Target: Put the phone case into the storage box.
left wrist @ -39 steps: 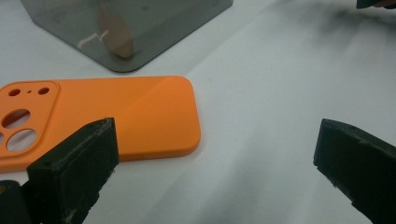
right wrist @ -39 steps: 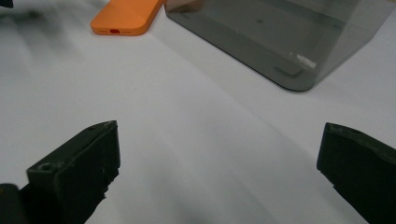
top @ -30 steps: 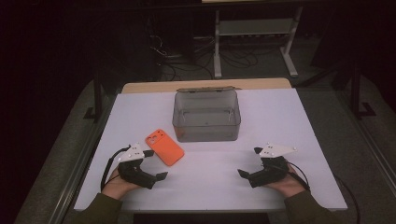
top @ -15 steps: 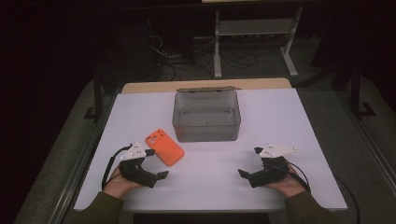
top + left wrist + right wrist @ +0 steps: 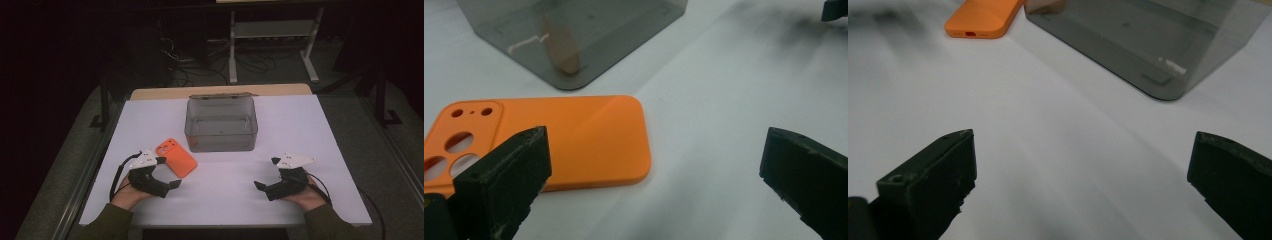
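An orange phone case (image 5: pixel 175 157) lies flat on the white table (image 5: pixel 300 130), camera holes toward the far side. A grey see-through box (image 5: pixel 221 125) stands behind it, open on top with nothing inside. My left gripper (image 5: pixel 169 172) rests open just in front of and beside the case, apart from it. In the left gripper view the case (image 5: pixel 574 140) lies ahead of the left jaw, the box (image 5: pixel 574 35) is beyond it, and the gripper (image 5: pixel 656 150) holds nothing. My right gripper (image 5: pixel 266 173) rests open at the near right. Its own view shows the gripper (image 5: pixel 1083 147) over bare table.
In the right gripper view the case (image 5: pixel 983 17) and the box (image 5: pixel 1148 35) sit at the top. A wooden strip (image 5: pixel 220 91) edges the table's far side. Beyond it, on the dark floor, stand a metal rack (image 5: pixel 272 35) and cables.
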